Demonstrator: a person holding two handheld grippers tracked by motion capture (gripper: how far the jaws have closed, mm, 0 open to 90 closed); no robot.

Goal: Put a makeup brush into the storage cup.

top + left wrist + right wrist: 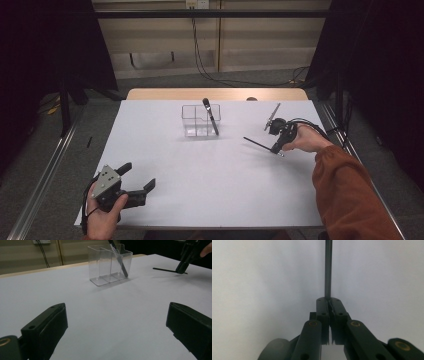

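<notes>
A clear two-compartment holder (pixel 195 122) (pixel 105 265) stands at the back middle of the white table (pixel 210 190). A black, stick-like utensil (pixel 211 116) (pixel 120 261) leans in its right compartment. My right gripper (pixel 276 149) (pixel 328 300) is at the right of the table, shut on one end of a thin dark rod (pixel 256 143) (pixel 328 270). The rod reaches left, low over the table. In the left gripper view the right gripper (pixel 182 268) and rod (pixel 163 270) sit at the far right. My left gripper (pixel 140 175) (pixel 116 306) rests near the front left corner, open, nothing between its jaws.
A bare wooden strip (pixel 165 94) runs along the table's far edge. Metal rails (pixel 45 170) flank the table on both sides, and cables (pixel 210 75) lie on the floor behind it. A sleeve in rust orange (pixel 345 195) comes in at the lower right.
</notes>
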